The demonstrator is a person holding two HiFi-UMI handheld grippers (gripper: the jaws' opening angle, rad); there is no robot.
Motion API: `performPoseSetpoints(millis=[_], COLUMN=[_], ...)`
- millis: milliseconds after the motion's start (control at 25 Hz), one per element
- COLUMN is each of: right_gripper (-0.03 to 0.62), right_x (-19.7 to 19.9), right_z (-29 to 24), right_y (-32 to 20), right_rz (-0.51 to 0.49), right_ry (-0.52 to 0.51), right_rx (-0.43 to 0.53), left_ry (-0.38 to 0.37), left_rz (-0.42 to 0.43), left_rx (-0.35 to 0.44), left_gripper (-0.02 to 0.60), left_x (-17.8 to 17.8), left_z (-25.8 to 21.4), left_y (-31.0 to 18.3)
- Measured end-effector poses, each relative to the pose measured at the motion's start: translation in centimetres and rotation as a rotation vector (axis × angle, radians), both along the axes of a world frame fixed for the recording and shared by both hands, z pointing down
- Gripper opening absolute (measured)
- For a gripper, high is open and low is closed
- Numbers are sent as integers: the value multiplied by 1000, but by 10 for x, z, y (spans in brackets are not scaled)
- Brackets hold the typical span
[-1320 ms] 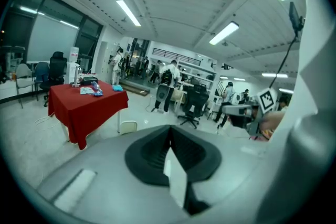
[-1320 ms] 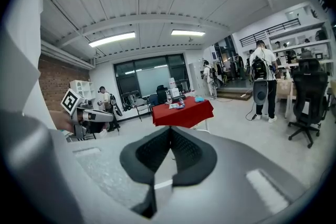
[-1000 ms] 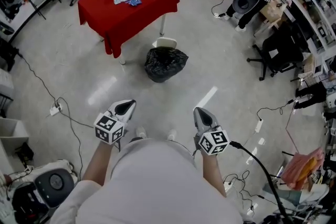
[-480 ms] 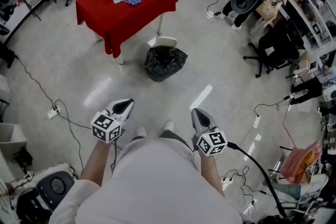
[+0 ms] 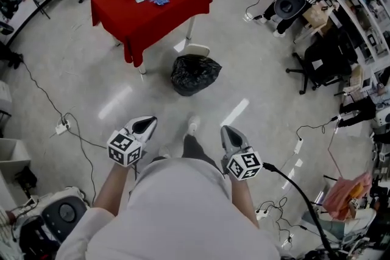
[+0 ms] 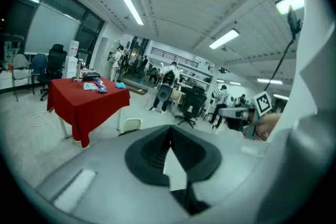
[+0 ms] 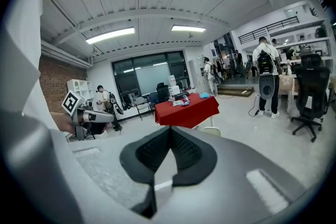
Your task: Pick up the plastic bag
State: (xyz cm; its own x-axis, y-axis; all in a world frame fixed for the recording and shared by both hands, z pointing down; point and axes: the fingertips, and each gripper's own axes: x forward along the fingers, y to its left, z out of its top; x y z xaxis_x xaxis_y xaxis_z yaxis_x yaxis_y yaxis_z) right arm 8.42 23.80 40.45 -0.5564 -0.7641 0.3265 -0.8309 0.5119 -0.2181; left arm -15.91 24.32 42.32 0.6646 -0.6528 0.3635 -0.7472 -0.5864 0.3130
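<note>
The black plastic bag [image 5: 195, 74] sits on the floor [image 5: 91, 76] in front of the red-clothed desk [image 5: 152, 6]. It is just beside a small white seat [image 5: 196, 50] and well apart from both grippers. The left gripper [image 5: 145, 125] and right gripper [image 5: 230, 133] are carried low near the person's body. Each has its jaws pressed fully together with nothing between them. This looks like the approach, with no grasp begun.

3 things could go wrong from here. Jaws that arrive closed would only nudge the bag. A pinch on 1 thin fold of film could slip or tear. The power strip [image 5: 63, 127] with its floor cables, and the lead [image 5: 291, 182] trailing from the right gripper, could snag a foot.
</note>
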Motion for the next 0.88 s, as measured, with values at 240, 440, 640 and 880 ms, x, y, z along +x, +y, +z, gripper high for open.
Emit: performPoseSetpoints(millis=[240,440,640,880], right_gripper=[2,2,2,2], right_x=[-5,-4,11,46], right_z=[10,12,12,19], right_y=[-61,-127,-188,-252], right_rz=[-29,-72,-94,-103], right_ry=[-17,-18,-17,-16], right_rx=[-9,-15,-26,-68], left_ry=[-27,-30,-33,-37], left_rz=[-63,-102,-114,-129], left_rx=[-11,-19,-25,-59], left_gripper=[3,3,3,3], left_x=[-14,-11,7,36], left_z=[5,5,5,9], left_y=[-42,-91,-147,-213])
